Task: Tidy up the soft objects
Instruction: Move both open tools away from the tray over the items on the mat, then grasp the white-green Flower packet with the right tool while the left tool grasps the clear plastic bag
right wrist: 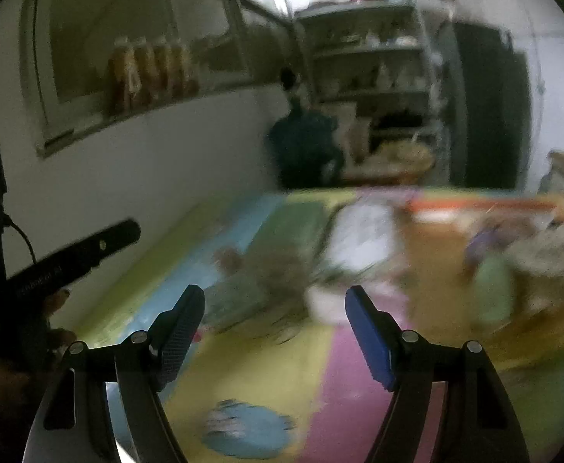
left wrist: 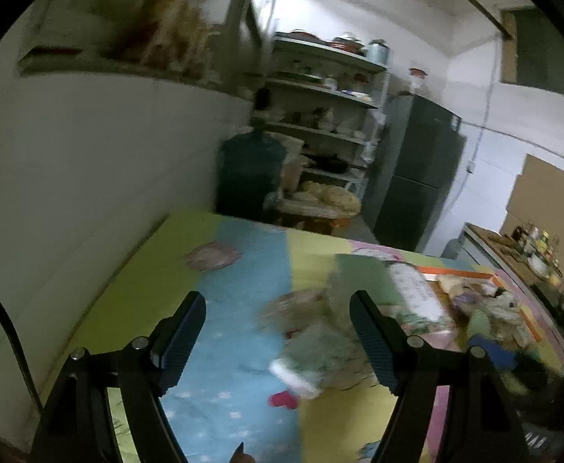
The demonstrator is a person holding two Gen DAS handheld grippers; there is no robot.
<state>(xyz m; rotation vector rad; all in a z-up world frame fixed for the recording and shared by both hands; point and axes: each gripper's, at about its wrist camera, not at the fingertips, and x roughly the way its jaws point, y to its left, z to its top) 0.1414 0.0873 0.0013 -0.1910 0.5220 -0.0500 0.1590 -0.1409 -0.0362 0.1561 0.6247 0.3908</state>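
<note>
Left wrist view shows the left gripper (left wrist: pixel 278 332) spread wide and empty above the colourful mat (left wrist: pixel 243 270), a blurred grey-green soft toy (left wrist: pixel 312 351) lying on the mat just beyond its fingers; the right gripper (right wrist: pixel 274 326) is likewise wide and empty. Best, I judge, to slow down, centre over the toy, then close gently around its middle

White walls (left wrist: pixel 88 146) enclose a dim room. An open shelf rack (left wrist: pixel 320 108) stands beside a dark fridge (left wrist: pixel 417 169). A colourful patchwork mat (left wrist: pixel 243 270) covers the foreground.
</note>
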